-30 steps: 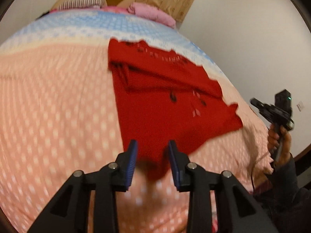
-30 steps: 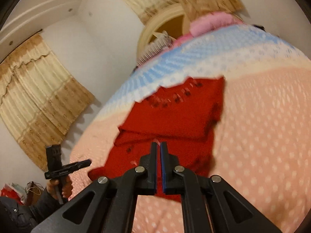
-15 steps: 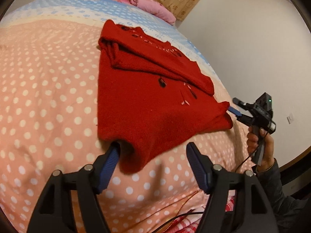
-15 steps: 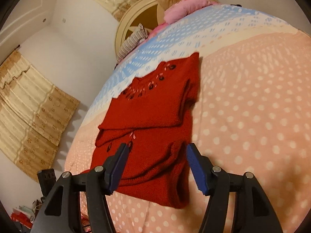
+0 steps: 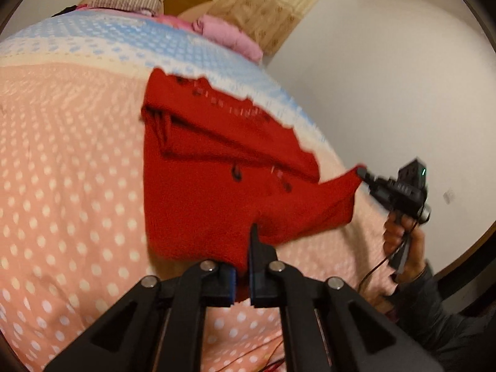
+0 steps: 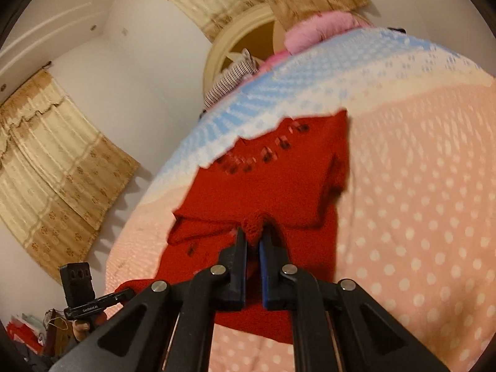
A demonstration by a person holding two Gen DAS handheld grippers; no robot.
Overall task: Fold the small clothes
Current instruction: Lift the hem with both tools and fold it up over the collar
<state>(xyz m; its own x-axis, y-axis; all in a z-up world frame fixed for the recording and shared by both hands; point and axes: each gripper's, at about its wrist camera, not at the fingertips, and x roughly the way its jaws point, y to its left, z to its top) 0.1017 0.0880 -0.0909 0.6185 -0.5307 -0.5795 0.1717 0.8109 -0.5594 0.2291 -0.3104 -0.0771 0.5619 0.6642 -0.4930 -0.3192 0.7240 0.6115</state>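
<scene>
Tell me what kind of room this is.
Most likely a bedroom. A bed with a polka-dot cover fills the view, pillows lie against a rounded headboard, and curtains hang on the wall. A red sweater lies spread on the cover.

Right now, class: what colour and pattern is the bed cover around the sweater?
The bed cover is pink with white polka dots, seen best from the left wrist.
</scene>
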